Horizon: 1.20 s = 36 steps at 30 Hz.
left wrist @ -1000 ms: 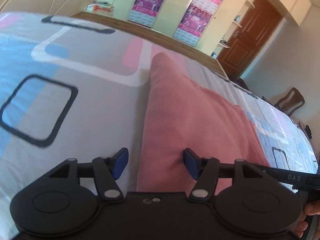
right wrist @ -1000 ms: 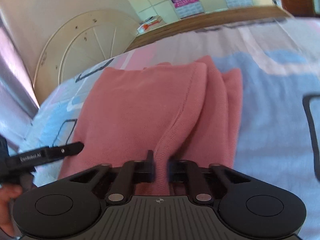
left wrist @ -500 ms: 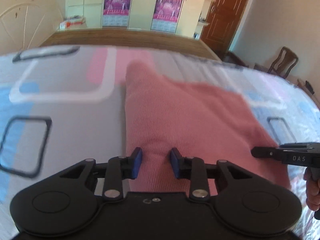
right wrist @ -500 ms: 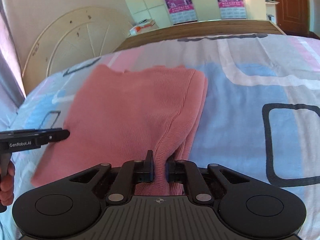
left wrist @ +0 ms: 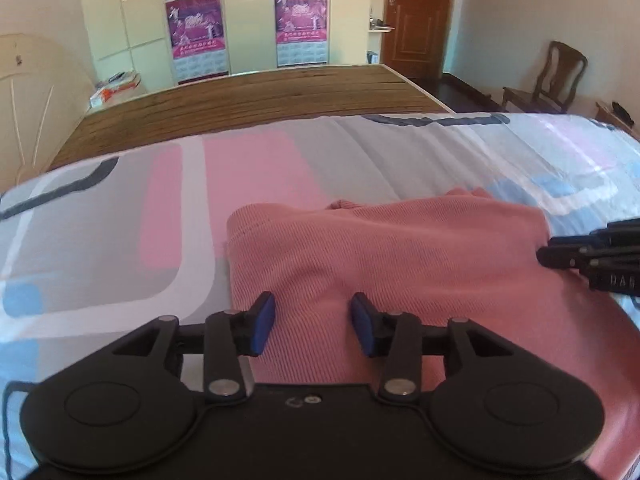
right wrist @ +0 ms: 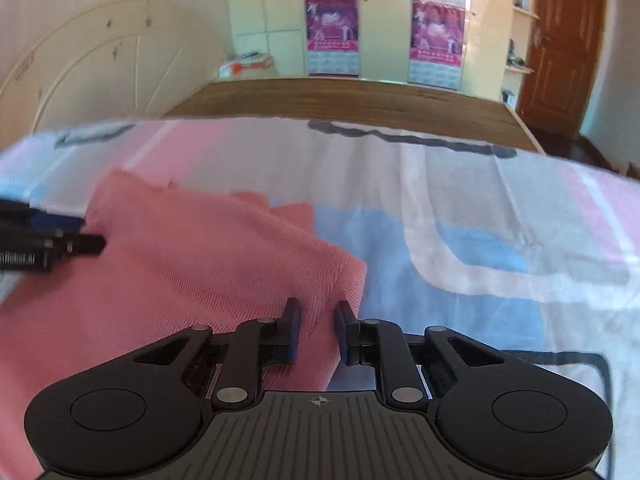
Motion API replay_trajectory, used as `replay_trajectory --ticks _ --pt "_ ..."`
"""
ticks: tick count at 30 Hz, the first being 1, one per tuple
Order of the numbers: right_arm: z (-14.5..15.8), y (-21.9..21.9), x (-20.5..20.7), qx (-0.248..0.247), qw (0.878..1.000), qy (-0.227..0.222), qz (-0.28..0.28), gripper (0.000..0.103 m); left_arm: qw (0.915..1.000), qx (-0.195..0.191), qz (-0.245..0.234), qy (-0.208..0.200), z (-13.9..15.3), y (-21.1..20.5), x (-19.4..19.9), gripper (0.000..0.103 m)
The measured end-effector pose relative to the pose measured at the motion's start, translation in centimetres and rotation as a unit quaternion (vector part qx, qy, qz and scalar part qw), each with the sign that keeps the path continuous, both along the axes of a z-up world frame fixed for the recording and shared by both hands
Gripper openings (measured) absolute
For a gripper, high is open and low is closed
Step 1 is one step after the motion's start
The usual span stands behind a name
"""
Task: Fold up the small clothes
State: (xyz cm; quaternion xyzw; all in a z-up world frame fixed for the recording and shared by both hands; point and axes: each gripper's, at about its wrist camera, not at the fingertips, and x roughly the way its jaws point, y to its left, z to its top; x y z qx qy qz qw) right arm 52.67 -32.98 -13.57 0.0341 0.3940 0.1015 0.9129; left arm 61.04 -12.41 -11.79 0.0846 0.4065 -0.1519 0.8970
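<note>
Patterned grey, pink and blue bedsheet (left wrist: pixel 120 240) covers the bed, and the pink knit garment (left wrist: pixel 400 260) lies folded flat on it. Left gripper (left wrist: pixel 313 327) is over the garment's near left edge, jaws opening, pads clear of the fabric. Right gripper (right wrist: pixel 317 334) is opening too, the garment's right corner loose between its pads.

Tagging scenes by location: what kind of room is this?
Most likely a bedroom: patterned bedsheet over a bed, rounded headboard at left, wardrobe doors behind.
</note>
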Motion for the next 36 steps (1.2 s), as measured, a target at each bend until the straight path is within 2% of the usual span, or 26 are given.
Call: replay_trajectory --ticks 3,6,8,9,10,11,12,13,15,17,19,21,23,25,26,27,28,29,30,31,32,33,34,35,36 --pt "0.4 0.8 -0.3 -0.025 1.000 -0.006 0.002 0.017 0.9997 -0.015 -0.008 -0.016 1.4 0.1 -0.8 0.038" --pt "2.0 1.6 0.0 -0.028 0.998 -0.062 -0.017 0.017 0.9980 0.003 -0.028 -0.056 2.3 -0.5 0.1 0.038" --pt "2.1 2.2 1.3 -0.013 0.998 -0.064 -0.012 0.017 0.9988 -0.006 -0.033 -0.035 1.8 -0.5 2.0 0.039" --pt "1.9 2.4 2.0 -0.005 0.999 -0.053 -0.002 0.017 0.9993 0.004 -0.036 -0.008 0.6 -0.5 3.1 0.042" --pt "1.2 2.7 3.0 -0.013 0.999 -0.030 0.004 0.017 0.9992 0.018 -0.032 0.016 -0.7 -0.4 3.8 0.052" --pt "0.2 3.0 3.8 -0.034 0.999 -0.005 0.002 0.017 0.9999 -0.004 -0.014 0.009 -0.9 0.3 3.7 0.055" --pt "0.1 3.0 4.0 -0.045 0.999 -0.008 -0.002 0.017 0.9996 -0.022 -0.004 0.015 -0.7 0.9 3.5 0.050" --pt "0.5 3.0 4.2 -0.045 0.999 -0.001 -0.003 0.017 0.9993 -0.038 0.000 0.003 -0.2 1.3 2.9 0.045" --pt "1.5 3.0 3.8 -0.046 0.999 -0.023 -0.004 0.017 0.9979 -0.062 0.005 -0.018 0.4 2.1 1.8 0.042" --pt "2.2 3.2 3.1 -0.023 0.998 -0.056 0.004 0.017 0.9980 -0.060 0.007 -0.021 0.2 2.4 1.6 0.044" --pt "2.5 3.7 3.7 0.005 0.998 -0.061 0.016 0.019 0.9969 -0.072 0.019 -0.024 0.1 3.0 1.9 0.045" --pt "2.5 4.9 4.8 0.011 0.997 -0.061 0.039 0.033 0.9949 -0.081 0.047 -0.037 0.5 4.0 2.2 0.048" --pt "2.5 6.5 5.7 0.006 0.996 -0.061 0.065 0.039 0.9926 -0.103 0.058 -0.026 0.2 5.1 2.8 0.050" --pt "1.7 7.8 6.9 0.001 0.995 -0.049 0.082 0.039 0.9906 -0.120 0.064 0.014 -0.6 5.6 4.2 0.049" --pt "1.0 8.5 7.8 -0.014 0.996 -0.039 0.082 0.039 0.9884 -0.132 0.063 0.037 -1.2 5.9 5.0 0.048" --pt "0.4 9.1 8.3 -0.023 0.996 -0.027 0.082 0.039 0.9848 -0.155 0.056 0.054 -1.6 6.3 5.6 0.039" --pt "-0.2 9.3 8.7 -0.027 0.996 -0.012 0.086 0.038 0.9817 -0.177 0.040 0.056 -1.9 6.5 5.9 0.019" --pt "-0.5 9.5 8.9 -0.030 0.995 -0.008 0.091 0.027 0.9830 -0.179 0.021 0.034 -1.7 6.4 5.7 0.014" --pt "-0.4 9.5 8.5 -0.030 0.995 -0.020 0.098 0.007 0.9875 -0.157 -0.005 -0.018 -1.1 5.9 4.7 0.009" --pt "0.0 9.3 7.8 -0.029 0.994 -0.042 0.094 0.007 0.9890 -0.129 -0.033 -0.064 -0.8 5.3 3.6 0.009" --pt "0.5 8.7 6.8 -0.024 0.993 -0.071 0.088 0.007 0.9895 -0.103 -0.046 -0.090 -0.9 4.9 2.7 0.009" --pt "0.7 8.3 5.7 -0.024 0.992 -0.100 0.078 0.007 0.9922 -0.084 -0.044 -0.082 -1.5 4.6 2.7 0.010" --pt "0.5 8.3 5.3 -0.028 0.990 -0.114 0.072 0.007 0.9952 -0.068 -0.036 -0.061 -2.3 4.3 3.1 0.022" --pt "-0.2 8.7 5.3 -0.039 0.991 -0.109 0.072 0.007 0.9972 -0.053 -0.019 -0.049 -2.9 4.3 3.5 0.031" --pt "-1.3 9.4 6.0 -0.060 0.992 -0.078 0.078 0.007 0.9978 -0.048 0.004 -0.045 -2.7 4.4 3.9 0.052"
